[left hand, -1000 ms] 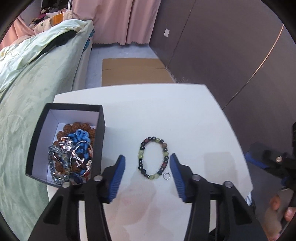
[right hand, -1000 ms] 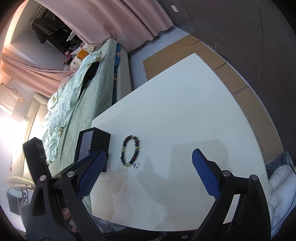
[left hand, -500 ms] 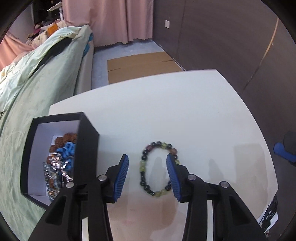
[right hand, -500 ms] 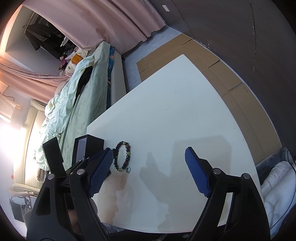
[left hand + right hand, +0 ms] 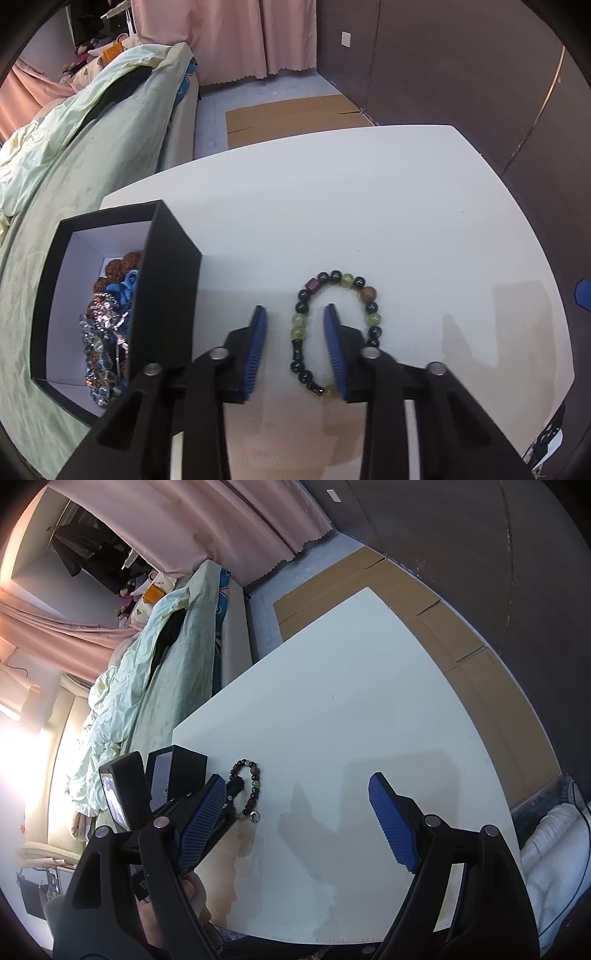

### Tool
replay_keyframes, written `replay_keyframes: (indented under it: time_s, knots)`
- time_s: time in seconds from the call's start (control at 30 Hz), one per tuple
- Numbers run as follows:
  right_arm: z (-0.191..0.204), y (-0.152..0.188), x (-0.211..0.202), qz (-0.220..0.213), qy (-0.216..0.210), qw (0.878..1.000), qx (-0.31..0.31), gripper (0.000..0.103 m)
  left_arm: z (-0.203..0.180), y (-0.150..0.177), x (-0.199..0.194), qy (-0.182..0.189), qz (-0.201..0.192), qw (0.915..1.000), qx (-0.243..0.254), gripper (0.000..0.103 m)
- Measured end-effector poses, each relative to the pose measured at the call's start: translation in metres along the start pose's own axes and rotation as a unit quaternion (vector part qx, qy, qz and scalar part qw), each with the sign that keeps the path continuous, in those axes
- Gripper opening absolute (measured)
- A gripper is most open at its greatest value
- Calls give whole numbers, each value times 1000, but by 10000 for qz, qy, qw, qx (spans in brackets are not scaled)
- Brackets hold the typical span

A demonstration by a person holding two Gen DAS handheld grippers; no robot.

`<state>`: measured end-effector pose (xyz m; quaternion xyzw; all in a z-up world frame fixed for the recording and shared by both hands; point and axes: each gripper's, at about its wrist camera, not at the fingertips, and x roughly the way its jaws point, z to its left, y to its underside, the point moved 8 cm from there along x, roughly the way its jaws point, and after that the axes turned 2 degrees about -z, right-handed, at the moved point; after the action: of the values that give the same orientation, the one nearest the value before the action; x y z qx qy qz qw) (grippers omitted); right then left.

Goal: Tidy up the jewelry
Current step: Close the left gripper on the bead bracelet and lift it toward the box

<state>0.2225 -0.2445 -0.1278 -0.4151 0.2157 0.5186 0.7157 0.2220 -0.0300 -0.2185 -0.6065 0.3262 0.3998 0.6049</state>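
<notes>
Left wrist view: I am straddling one side of the bead bracelet (image 5: pixel 334 328) with my left gripper (image 5: pixel 295 347), its jaws apart and not yet clamping.
The bracelet is lying on the white table (image 5: pixel 369 206), right of the black box (image 5: pixel 162 291); beads may roll out if I am closing off-centre.

Right wrist view: my right gripper (image 5: pixel 295 823) is hanging wide apart, holding nothing.
A small silver ring (image 5: pixel 255 815) is lying just beside the bracelet and risks getting knocked.

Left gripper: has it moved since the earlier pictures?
Yes. The left gripper has advanced toward the beaded bracelet on the table and narrowed around its left strand.
</notes>
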Motion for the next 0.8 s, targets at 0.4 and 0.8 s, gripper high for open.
replay_keyframes:
  time_s: [0.4,0.8]
  knots:
    - [12,15,28,363,47,9990,-252,61,4,-2,-26,604,-160,9974,-364,6]
    - [35,35,63,799,36,9948,-627,47,25,-18,-78,1125,-613,9885,-801,6]
